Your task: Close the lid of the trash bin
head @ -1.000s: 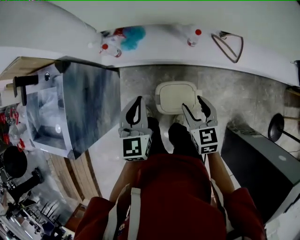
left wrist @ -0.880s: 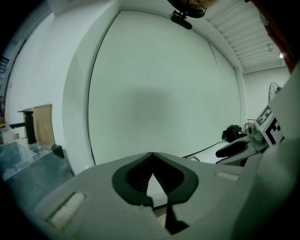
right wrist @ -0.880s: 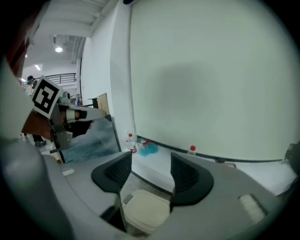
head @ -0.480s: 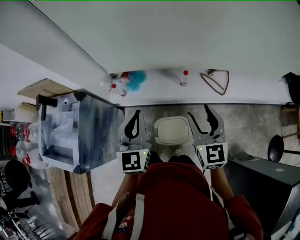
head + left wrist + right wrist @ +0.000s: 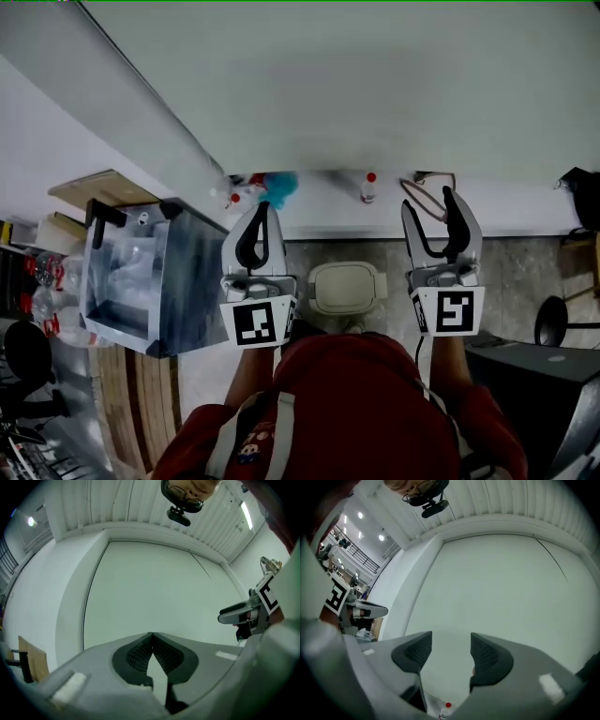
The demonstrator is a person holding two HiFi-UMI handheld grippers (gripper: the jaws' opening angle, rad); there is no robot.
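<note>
Both hand-held grippers have lifted since a second ago, from just above the trash bin (image 5: 347, 287) to a higher place in front of the wall, and they now stand further apart. The bin sits on the grey floor (image 5: 525, 267) at the foot of a white ledge (image 5: 506, 217), between the two forearms in the head view, with its pale lid (image 5: 348, 283) lying flat on top.

The left hand-held gripper (image 5: 262, 212) points up and forward with its jaws pressed together at the tips and nothing between them. The right hand-held gripper (image 5: 439, 223) is held at about the same height, its jaws moderately apart and empty. Its own view shows only bare wall and a red-capped bottle (image 5: 446, 709) beyond the gap.

To the left stands a grey cabinet (image 5: 150, 281).
</note>
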